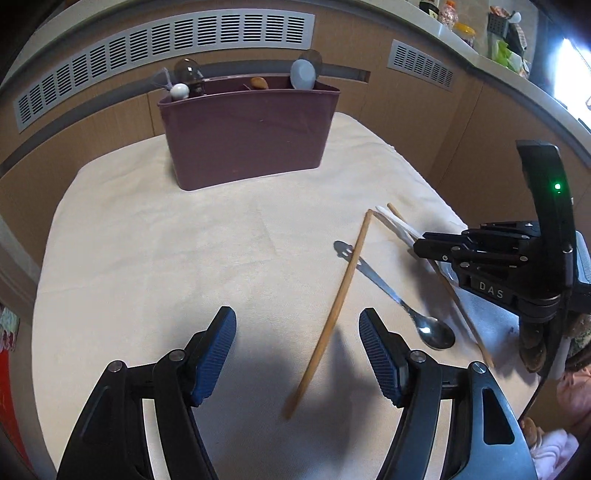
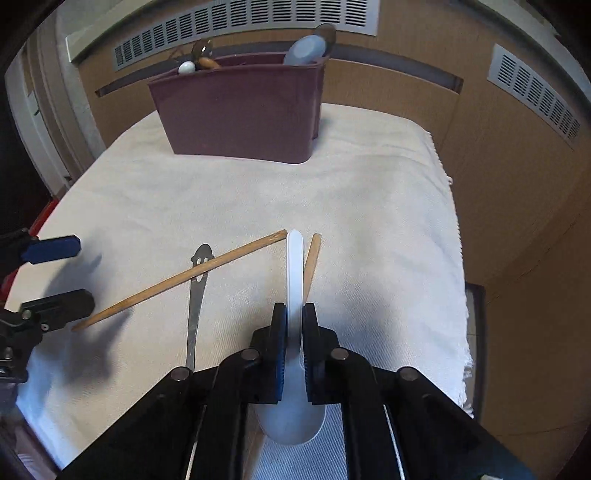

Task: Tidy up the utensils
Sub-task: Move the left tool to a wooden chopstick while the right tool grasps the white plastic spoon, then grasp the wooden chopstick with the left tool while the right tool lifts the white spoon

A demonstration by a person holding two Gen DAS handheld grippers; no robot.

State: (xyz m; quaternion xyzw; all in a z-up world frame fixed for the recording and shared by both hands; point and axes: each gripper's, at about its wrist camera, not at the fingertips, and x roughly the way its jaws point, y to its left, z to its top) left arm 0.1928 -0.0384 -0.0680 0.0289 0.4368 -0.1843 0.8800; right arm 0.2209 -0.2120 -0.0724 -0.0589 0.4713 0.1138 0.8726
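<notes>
A maroon utensil caddy [image 1: 245, 133] [image 2: 240, 110] stands at the far side of the cloth-covered table, with several utensils in it. A wooden chopstick [image 1: 332, 310] [image 2: 181, 278] lies across a metal spoon [image 1: 391, 295] [image 2: 195, 306]. A second chopstick [image 1: 458, 302] [image 2: 312, 262] lies to the right. My left gripper [image 1: 297, 354] is open, its jaws on either side of the near chopstick end; it also shows in the right wrist view [image 2: 57, 275]. My right gripper [image 2: 294, 332] [image 1: 421, 247] is shut on the handle of a white plastic spoon [image 2: 294, 266] [image 1: 397, 225].
The white cloth [image 1: 184, 258] [image 2: 369, 206] covers the table; its right edge drops off near my right gripper. Wood panels with vent grilles [image 1: 166, 48] stand behind the caddy. A counter with jars [image 1: 465, 29] runs at the upper right.
</notes>
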